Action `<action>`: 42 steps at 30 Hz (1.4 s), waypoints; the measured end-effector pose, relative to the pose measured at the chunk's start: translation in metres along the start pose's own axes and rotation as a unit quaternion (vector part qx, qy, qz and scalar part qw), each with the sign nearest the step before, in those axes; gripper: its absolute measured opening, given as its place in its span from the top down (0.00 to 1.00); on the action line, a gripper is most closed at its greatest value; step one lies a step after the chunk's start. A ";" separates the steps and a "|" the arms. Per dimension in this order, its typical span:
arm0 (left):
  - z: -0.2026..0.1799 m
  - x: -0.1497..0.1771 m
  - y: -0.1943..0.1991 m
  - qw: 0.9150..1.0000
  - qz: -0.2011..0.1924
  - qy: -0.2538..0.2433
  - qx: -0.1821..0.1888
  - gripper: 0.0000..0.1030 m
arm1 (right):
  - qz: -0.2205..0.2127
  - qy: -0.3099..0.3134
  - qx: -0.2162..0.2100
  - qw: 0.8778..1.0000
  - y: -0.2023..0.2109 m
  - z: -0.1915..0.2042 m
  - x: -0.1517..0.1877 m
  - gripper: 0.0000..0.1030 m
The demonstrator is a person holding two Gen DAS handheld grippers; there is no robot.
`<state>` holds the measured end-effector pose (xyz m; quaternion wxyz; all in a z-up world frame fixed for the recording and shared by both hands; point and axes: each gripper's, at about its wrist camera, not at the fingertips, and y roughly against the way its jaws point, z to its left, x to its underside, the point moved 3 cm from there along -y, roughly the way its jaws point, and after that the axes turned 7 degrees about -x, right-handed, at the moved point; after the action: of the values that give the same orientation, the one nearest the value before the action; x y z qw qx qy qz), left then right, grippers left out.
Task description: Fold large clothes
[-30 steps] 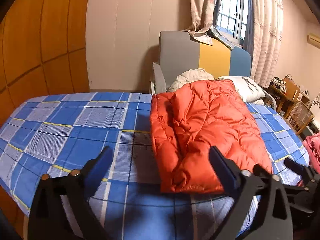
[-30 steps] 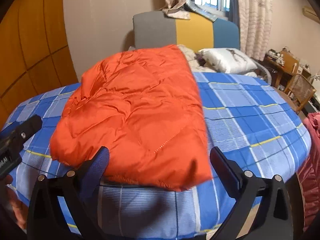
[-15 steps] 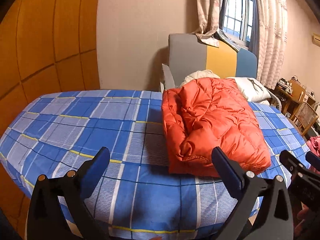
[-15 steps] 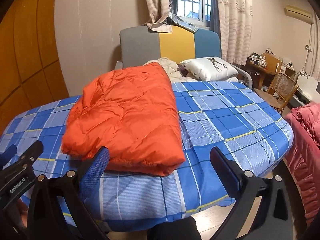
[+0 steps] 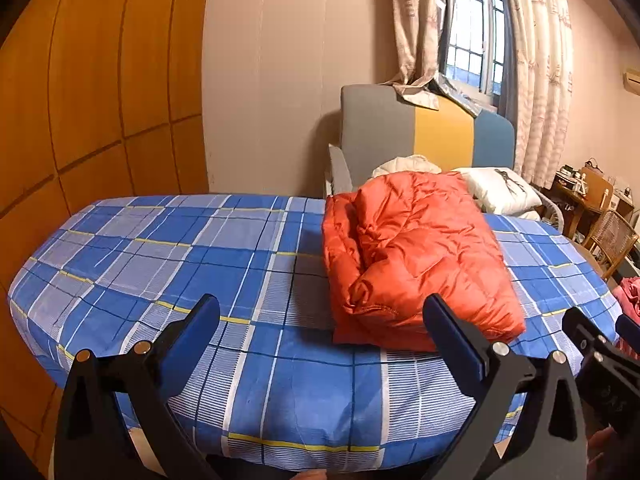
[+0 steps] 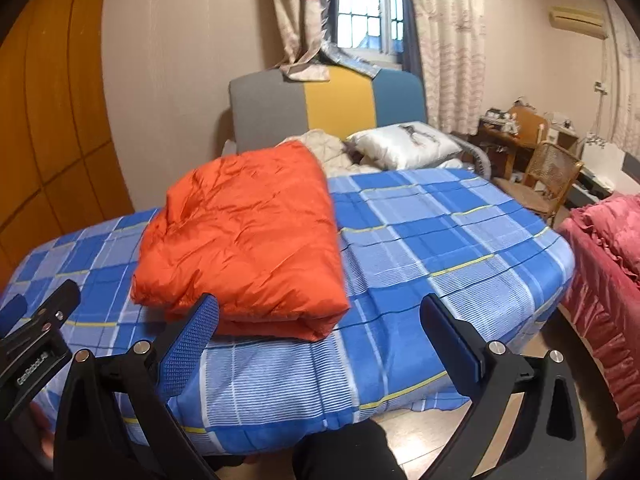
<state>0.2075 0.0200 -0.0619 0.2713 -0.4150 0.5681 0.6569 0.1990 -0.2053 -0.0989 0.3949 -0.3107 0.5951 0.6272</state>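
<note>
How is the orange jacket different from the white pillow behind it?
The jacket is bright orange; the pillow is white with a dark picture. The jacket is folded flat on the checked bed; the pillow sits farther back near the headboard. The jacket looks bigger. Both look puffy.

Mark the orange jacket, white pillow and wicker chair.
orange jacket [image 6: 248, 236]: right wrist view, middle of top panel.
white pillow [image 6: 404, 144]: right wrist view, centre of cover.
wicker chair [image 6: 550, 168]: right wrist view, woven backrest.

Both grippers have drawn back from the bed [image 5: 240, 264]. The left gripper [image 5: 320, 320] and right gripper [image 6: 320, 320], formerly low over the folded orange jacket [image 6: 248, 236], now stand clear of its near edge, jaws apart, with floor visible below.
</note>
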 end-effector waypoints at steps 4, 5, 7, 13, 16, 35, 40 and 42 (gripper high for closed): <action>-0.002 -0.001 0.013 1.000 -0.008 -0.001 0.007 0.02 | -0.003 -0.004 0.006 1.000 0.006 -0.002 0.000 0.03; -0.002 -0.001 0.017 1.000 -0.007 0.000 0.008 0.02 | 0.000 -0.002 0.005 1.000 0.007 -0.001 0.000 0.03; -0.002 0.000 0.022 1.000 -0.005 0.001 0.012 0.02 | 0.003 -0.001 0.004 1.000 0.009 0.000 0.002 0.03; 0.002 0.008 0.038 1.000 -0.007 -0.002 0.006 0.02 | -0.008 0.010 0.016 1.000 0.025 -0.001 0.009 0.03; 0.005 0.013 0.044 1.000 -0.008 -0.004 -0.001 0.02 | -0.009 0.014 0.021 1.000 0.031 -0.002 0.015 0.03; -0.040 0.032 0.065 0.998 -0.008 -0.041 0.036 0.02 | -0.005 -0.002 0.033 0.999 0.049 -0.040 0.031 0.03; -0.037 0.034 0.061 0.999 0.000 -0.037 0.030 0.02 | -0.007 0.023 0.022 0.999 0.049 -0.029 0.032 0.03; -0.036 0.034 0.060 0.999 0.001 -0.036 0.025 0.02 | -0.005 0.026 0.016 1.000 0.048 -0.025 0.032 0.03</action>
<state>0.1489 -0.0312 -0.0605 0.3009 -0.3833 0.5744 0.6577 0.1392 -0.2252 -0.1048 0.3870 -0.3242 0.6134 0.6073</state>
